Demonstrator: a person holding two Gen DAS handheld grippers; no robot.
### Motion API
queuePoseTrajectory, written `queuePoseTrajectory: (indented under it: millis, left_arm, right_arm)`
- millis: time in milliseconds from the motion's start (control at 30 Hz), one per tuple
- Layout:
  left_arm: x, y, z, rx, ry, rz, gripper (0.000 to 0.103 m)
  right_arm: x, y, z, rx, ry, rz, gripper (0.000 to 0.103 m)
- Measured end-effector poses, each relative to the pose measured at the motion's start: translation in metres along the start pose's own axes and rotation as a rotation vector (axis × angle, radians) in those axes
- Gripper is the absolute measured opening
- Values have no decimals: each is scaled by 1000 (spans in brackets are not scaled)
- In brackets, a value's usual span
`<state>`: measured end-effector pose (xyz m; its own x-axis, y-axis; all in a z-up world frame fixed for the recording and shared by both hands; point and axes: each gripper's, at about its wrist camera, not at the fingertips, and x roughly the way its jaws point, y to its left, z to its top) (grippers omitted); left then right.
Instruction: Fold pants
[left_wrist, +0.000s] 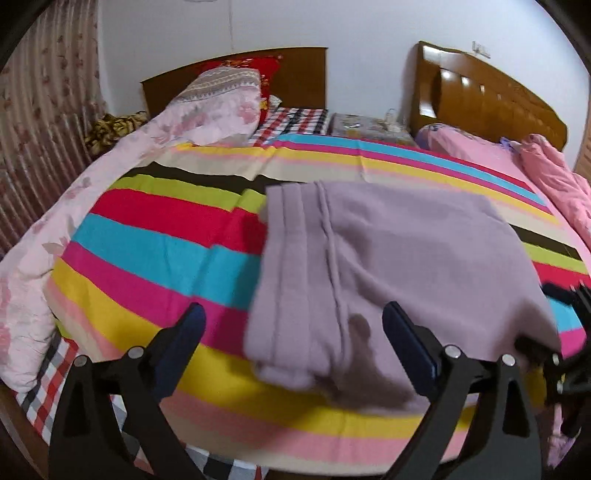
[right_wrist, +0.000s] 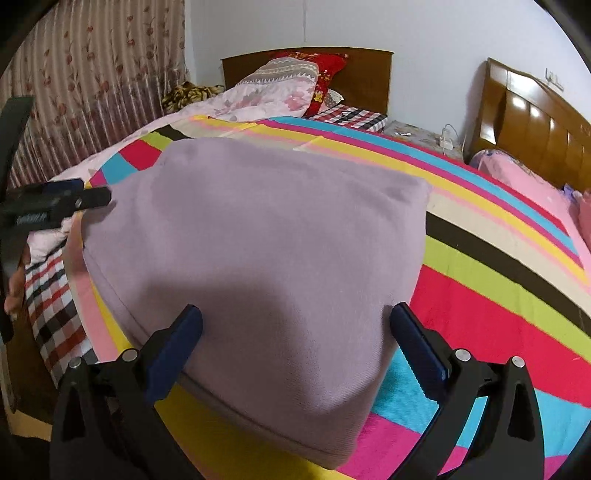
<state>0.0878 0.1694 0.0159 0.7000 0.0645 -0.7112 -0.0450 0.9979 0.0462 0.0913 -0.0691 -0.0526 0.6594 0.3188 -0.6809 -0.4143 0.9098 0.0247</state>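
While one pair of lilac pants (right_wrist: 258, 266) lay folded on the single striped sheet (left_wrist: 155, 236), both claws, the left gripper (left_wrist: 293, 325) and the right gripper (right_wrist: 295, 325), stood apart over its near edge, with bare stripes open on either side.

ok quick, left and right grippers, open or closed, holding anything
Left gripper: open, fingers wide apart above the folded pants, holding nothing.
Right gripper: open over the pants, holding nothing.
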Motion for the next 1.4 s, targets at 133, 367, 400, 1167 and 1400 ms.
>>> queuePoseTrajectory:
  millis: [133, 367, 400, 1167, 1400]
  left_arm:
    - [22, 4, -8, 24, 53, 62, 102]
    - [20, 4, -14, 63, 16, 131, 102]
    - [21, 5, -13, 63, 15, 130, 102]
    - [-71, -10, -17, -109, -187, 260, 102]
    - [-98, -33, -29, -136, -226, 95, 102]
  right_arm:
    - [-2, 0, 1, -2, 7, 2, 98]
    - [-10, 2, 4, 11, -14, -34, 98]
    - [-15, 3, 4, 10, -33, -46, 98]
    - [-105, 6, -21, 132, -230, -37, 99]
    - [-95, 12, -28, 209, -182, -94, 98]
